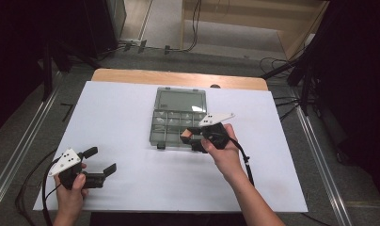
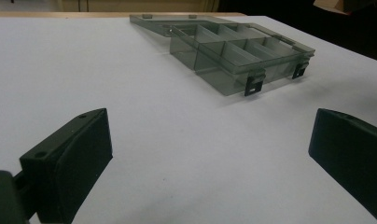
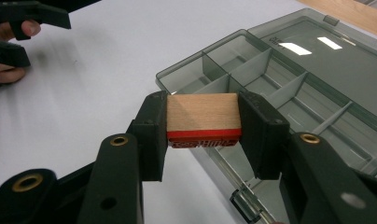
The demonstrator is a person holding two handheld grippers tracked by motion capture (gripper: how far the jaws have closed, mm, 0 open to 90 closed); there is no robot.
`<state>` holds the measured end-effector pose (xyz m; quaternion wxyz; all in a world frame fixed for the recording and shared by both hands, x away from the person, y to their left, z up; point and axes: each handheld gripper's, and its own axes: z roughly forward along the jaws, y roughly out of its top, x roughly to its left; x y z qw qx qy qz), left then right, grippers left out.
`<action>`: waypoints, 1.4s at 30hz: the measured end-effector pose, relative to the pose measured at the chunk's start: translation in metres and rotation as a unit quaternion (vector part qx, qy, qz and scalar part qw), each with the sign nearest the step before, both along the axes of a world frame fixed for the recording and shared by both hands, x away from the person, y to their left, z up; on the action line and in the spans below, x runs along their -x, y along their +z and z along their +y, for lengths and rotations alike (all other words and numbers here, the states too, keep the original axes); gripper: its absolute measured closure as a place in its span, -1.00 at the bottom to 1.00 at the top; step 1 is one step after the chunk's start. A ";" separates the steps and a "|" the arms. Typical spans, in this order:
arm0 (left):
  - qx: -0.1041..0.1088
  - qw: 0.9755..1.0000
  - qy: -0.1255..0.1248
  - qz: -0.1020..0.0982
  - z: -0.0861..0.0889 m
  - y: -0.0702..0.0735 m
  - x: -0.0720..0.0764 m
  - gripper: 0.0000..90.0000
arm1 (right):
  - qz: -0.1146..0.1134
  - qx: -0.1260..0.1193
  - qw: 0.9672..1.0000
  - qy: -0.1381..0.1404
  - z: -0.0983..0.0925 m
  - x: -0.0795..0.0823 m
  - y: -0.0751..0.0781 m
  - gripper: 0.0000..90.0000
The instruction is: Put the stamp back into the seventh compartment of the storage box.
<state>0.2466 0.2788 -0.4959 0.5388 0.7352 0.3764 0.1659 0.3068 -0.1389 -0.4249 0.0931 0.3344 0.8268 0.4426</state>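
Note:
A wooden block with a red rubber underside [image 3: 203, 116] sits clamped between the black jaws of my right gripper [image 3: 203, 122], which is shut on it. In the high view, the right gripper [image 1: 189, 138] holds the block [image 1: 184, 134] over the front right corner of an open grey see-through compartment box [image 1: 165, 123]. The box's lid [image 1: 180, 100] lies flat behind its divided tray. My left gripper [image 1: 102, 160] rests near the front left of the table, open, with nothing between its jaws. The left gripper view looks past the wide-apart jaws of the left gripper [image 2: 210, 135] toward the box [image 2: 233, 51].
A white sheet [image 1: 122, 108] covers the wooden table [image 1: 131, 75]. The box has black latches [image 2: 253, 85] on its front wall. The other hand with the left gripper [image 3: 18, 21] appears far off in the right gripper view. Cables and metal rails run along the floor around the table.

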 end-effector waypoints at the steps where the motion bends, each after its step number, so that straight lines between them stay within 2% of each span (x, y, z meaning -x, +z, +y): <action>1: 0.000 1.000 -0.002 0.000 0.000 0.000 0.000 -1.00 | -0.002 0.000 1.000 0.000 0.000 -0.001 -0.001 0.18; 17: -0.002 1.000 -0.006 0.001 0.000 0.000 0.000 -1.00 | 0.016 0.005 1.000 -0.007 0.008 -0.018 -0.013 0.18; 42: -0.006 1.000 -0.008 -0.001 0.000 0.000 0.000 -1.00 | 0.041 0.026 0.998 -0.029 0.009 -0.043 -0.038 0.17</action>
